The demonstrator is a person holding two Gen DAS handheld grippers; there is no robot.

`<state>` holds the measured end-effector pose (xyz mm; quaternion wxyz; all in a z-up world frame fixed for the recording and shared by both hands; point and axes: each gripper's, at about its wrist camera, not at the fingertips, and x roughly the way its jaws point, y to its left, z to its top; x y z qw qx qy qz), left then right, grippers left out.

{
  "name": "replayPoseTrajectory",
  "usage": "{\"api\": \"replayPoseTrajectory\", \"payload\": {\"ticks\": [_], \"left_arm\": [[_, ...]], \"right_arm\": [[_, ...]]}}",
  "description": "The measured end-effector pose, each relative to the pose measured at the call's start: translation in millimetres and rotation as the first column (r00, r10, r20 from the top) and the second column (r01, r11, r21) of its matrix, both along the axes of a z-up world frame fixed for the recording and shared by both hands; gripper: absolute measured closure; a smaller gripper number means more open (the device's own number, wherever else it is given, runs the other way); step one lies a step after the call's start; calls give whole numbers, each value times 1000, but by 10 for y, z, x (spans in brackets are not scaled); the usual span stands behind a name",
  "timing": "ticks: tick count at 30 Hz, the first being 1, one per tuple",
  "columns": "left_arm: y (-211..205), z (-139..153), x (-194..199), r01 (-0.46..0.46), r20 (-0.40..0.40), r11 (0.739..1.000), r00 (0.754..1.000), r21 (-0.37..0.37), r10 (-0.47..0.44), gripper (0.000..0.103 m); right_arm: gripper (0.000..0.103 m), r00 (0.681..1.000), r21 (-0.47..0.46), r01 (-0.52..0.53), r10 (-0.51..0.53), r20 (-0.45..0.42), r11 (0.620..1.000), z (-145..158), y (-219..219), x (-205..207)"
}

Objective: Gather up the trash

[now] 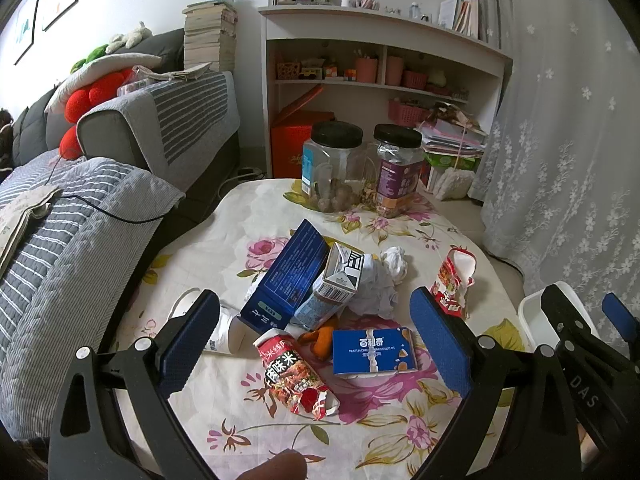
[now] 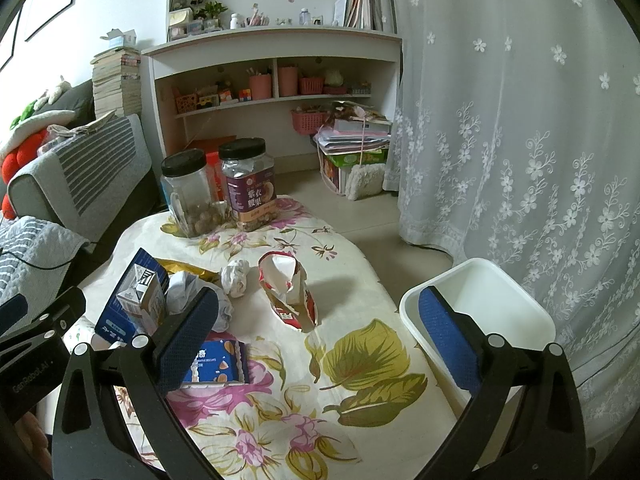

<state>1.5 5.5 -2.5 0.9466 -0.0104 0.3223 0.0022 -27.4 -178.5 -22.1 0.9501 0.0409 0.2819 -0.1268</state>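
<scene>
Both jaws spread, empty. White bin (image 2: 480, 296) partly hidden behind right gripper (image 2: 320, 332); orange item (image 1: 320, 342) under cartons unclear.

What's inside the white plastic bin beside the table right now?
The white plastic bin looks empty: bare white floor and walls show in the right wrist view. Its near corner is hidden behind the open right gripper, so that part is unconfirmed.

Crumpled wrappers (image 1: 298, 376), boxes (image 1: 290, 276) litter the floral table (image 1: 400, 420).
</scene>
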Motion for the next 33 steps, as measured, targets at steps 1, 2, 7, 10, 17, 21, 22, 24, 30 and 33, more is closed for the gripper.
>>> {"api": "replayPoseTrajectory", "payload": {"ticks": [1,2,7,10,17,21,22,24,30,33], "left_arm": [[0,0,1,0,-1,1000,1000,0,0,10],[-5,0,1,-1,-2,1000,1000,-1,1,10],[7,-25,3,-2,-3,1000,1000,-1,2,10],[10,-25,5,-1,-4,1000,1000,-1,1,10],[17,-27,8,-1,-7,1000,1000,-1,1,10],[16,-28,10,-2,-7,1000,1000,-2,2,10],[10,-25,11,-1,-8,1000,1000,-2,1,10],[10,-25,12,-1,-9,1000,1000,-1,1,10],[22,-69,9,-2,-10,1000,1000,-3,2,10],[19,-68,12,-3,-9,1000,1000,-2,3,10]], "right_arm": [[7,1000,0,0,0,0,1000,0,0,0],[7,1000,0,1,-1,0,1000,-1,0,-2],[7,1000,0,0,0,-1,1000,-8,0,2],[7,1000,0,0,0,-2,1000,-13,0,4],[7,1000,0,0,0,-3,1000,-16,-1,5],[7,1000,0,0,0,-4,1000,-17,-2,6],[7,1000,0,0,0,-5,1000,-17,-2,7],[7,1000,0,0,0,-5,1000,-18,0,7],[7,1000,0,0,0,-5,1000,-20,3,7],[7,1000,1,1,-1,-6,1000,-23,5,9]]}}
